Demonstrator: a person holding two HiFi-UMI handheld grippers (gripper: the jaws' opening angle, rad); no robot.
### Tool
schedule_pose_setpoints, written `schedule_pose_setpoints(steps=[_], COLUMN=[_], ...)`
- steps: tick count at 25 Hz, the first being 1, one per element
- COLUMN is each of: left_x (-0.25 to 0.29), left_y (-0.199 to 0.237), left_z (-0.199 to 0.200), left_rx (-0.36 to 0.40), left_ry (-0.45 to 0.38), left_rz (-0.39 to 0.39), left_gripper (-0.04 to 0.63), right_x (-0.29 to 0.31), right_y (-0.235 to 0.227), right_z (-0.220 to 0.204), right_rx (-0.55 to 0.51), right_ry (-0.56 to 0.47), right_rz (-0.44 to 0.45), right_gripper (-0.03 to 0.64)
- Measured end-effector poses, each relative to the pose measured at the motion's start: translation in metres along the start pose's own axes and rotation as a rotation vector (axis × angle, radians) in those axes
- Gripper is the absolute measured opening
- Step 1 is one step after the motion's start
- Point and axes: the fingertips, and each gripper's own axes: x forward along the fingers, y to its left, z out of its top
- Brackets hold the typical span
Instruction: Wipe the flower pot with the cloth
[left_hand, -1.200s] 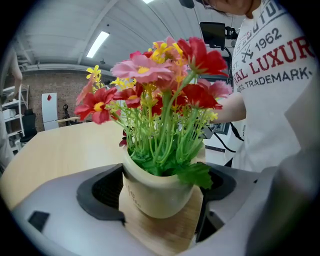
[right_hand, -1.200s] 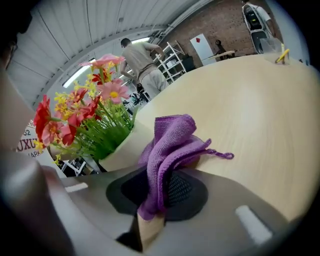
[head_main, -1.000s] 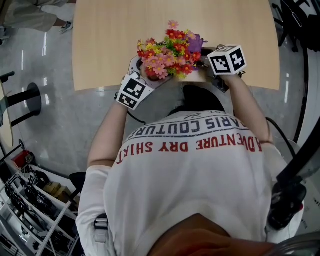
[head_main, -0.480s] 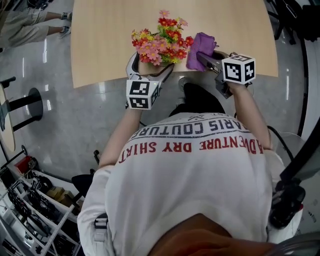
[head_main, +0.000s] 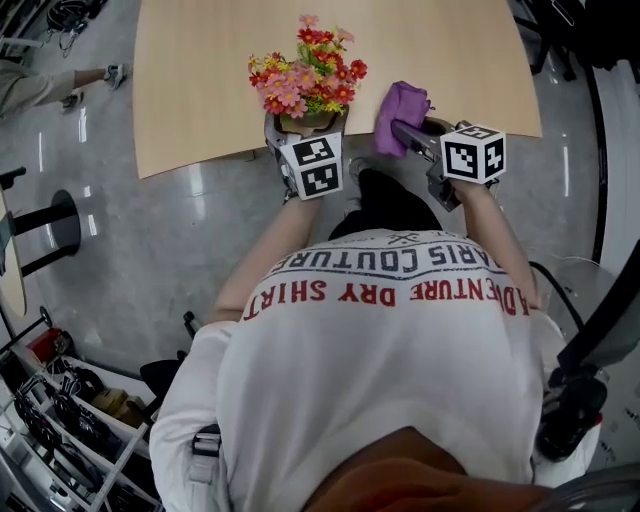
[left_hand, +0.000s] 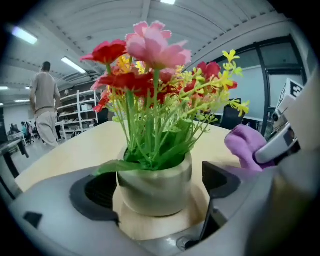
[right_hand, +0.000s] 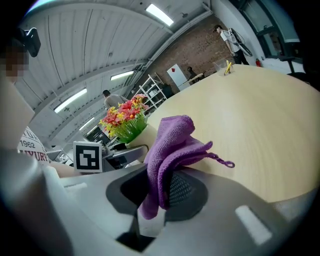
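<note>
A pale round flower pot (head_main: 306, 121) of red, pink and yellow artificial flowers (head_main: 300, 78) stands near the front edge of the wooden table (head_main: 200, 80). My left gripper (head_main: 306, 130) is open around it. In the left gripper view the pot (left_hand: 155, 185) stands between the two pads (left_hand: 97, 192) with a gap on the right side. My right gripper (head_main: 412, 132) is to the right of the pot, shut on a purple cloth (head_main: 400, 103). The cloth (right_hand: 172, 145) bunches up out of that gripper's (right_hand: 160, 189) jaws and hangs clear of the pot.
The table's curved front edge (head_main: 200, 165) runs just below the pot. A black round stand base (head_main: 55, 215) and racks of gear (head_main: 60, 420) are on the grey floor at left. A person (left_hand: 44, 107) walks far behind the table.
The right gripper has carried the cloth away from the flowers to the right. The left gripper has rolled and swung from the pot's left side to its near side.
</note>
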Motion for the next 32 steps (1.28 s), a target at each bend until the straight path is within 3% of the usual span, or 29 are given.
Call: schedule_pose_setpoints(steps=[4, 11, 18, 26, 32], left_x=[0.002, -0.003, -0.006, -0.011, -0.01], left_y=[0.006, 0.012, 0.005, -0.011, -0.005], left_z=[0.005, 0.007, 0.004, 0.001, -0.001], left_rx=[0.009, 0.022, 0.127, 0.302, 0.395], left_ry=[-0.022, -0.028, -0.039, -0.062, -0.02], left_rz=[0.045, -0.023, -0.216, -0.536, -0.681], left_gripper=[0.46, 0.457, 0.457, 0.457, 0.457], right_x=[-0.002, -0.001, 0.006, 0.02, 0.048], right_y=[0.006, 0.016, 0.016, 0.016, 0.018], right_z=[-0.008, -0.003, 0.015, 0.049, 0.072], right_rx=[-0.017, -0.014, -0.046, -0.134, -0.19], right_ry=[0.015, 0.004, -0.001, 0.036, 0.09], right_rz=[0.013, 0.038, 0.112, 0.23, 0.307], right_gripper=[0.044, 0.044, 0.044, 0.044, 0.044])
